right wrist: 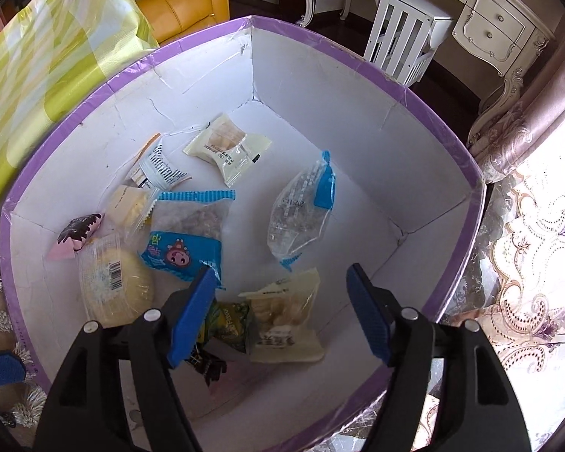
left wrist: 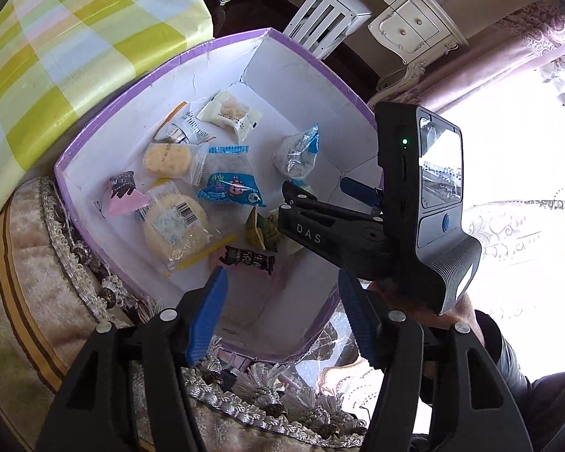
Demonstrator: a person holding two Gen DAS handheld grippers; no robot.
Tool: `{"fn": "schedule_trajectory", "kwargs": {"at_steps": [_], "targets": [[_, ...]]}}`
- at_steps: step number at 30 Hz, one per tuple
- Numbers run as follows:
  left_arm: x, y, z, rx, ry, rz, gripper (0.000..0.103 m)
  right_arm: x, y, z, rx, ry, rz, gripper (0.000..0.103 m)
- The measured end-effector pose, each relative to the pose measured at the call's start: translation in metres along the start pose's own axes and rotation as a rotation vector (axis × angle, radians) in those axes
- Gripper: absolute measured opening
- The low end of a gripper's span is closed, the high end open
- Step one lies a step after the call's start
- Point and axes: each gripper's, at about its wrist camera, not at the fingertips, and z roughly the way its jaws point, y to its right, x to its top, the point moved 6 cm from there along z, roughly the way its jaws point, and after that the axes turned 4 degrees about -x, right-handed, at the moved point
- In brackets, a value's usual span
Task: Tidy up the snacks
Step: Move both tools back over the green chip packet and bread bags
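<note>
Both claws, left claw (left wrist: pixel 282 316) & right claw (right wrist: pixel 278 312), gaping, nothing gripped, over purple-rimmed box (right wrist: pixel 358 132) w/ snacks (right wrist: pixel 301 211); ornate dresser (right wrist: pixel 489 19) behind.

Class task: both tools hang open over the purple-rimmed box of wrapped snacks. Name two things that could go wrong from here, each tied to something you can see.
1. The two tools sit close together over one box; the right tool crosses just ahead of the left tool, so they might knock together.
2. The snacks overlap: the blue cartoon packet lies against the round rice cracker, so a later grasp could catch two wrappers.
</note>
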Motion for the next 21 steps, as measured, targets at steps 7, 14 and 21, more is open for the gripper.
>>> {"fn": "schedule_trajectory", "kwargs": {"at_steps": [7, 14, 21], "targets": [[0.006, 0.002, -0.026, 0.041, 0.099, 0.022, 0.076, 0.009, 0.001, -0.012, 0.011, 0.031, 0.038, 0.077], [0.013, -0.034, -0.086, 0.234, 0.307, 0.001, 0.077, 0.029, -0.021, -0.041, 0.053, 0.099, 0.019, 0.078], [-0.001, -0.105, -0.159, 0.379, 0.497, -0.167, 0.076, 0.048, -0.072, -0.078, 0.145, 0.176, -0.056, 0.081]]}}
